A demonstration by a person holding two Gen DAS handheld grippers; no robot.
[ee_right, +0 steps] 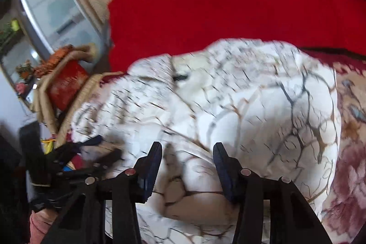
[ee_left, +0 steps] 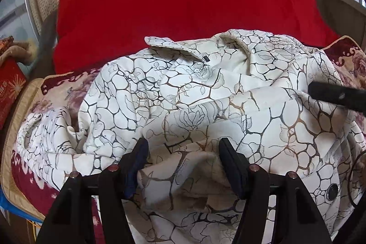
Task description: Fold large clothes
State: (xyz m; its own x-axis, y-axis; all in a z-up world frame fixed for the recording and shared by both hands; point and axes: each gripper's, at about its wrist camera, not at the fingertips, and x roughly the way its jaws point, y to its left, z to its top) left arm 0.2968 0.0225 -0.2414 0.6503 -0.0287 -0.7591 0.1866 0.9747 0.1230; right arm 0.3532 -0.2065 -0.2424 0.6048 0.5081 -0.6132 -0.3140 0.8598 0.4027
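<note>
**White veined garment heaped on the sofa, both jaws apart over it**

The left gripper [ee_left: 181,145] holds its jaws apart, with a raised fold of the garment [ee_left: 183,95] lying between them; the pads do not press on it. The right gripper [ee_right: 187,150] also has its jaws parted over the cloth, and I see no pinch there, though that view is smeared by motion.

The garment is white with a net of dark and brownish vein-like lines and faint flower outlines. It lies crumpled in a heap on a floral seat cover [ee_left: 57,93] in maroon and beige, in front of a red cushion [ee_left: 183,4]. A collar flap with a small dark tab [ee_left: 205,58] points up near the cushion, and a round dark button [ee_left: 332,191] shows low on the right.

No writing can be read; a red box [ee_left: 11,88] at the left edge carries gold marks too small to make out.

The left view shows the right gripper's dark finger [ee_left: 336,95] resting on the cloth's right side. The right view shows the left gripper [ee_right: 91,152] at the left and a window [ee_right: 57,15] beyond.
</note>
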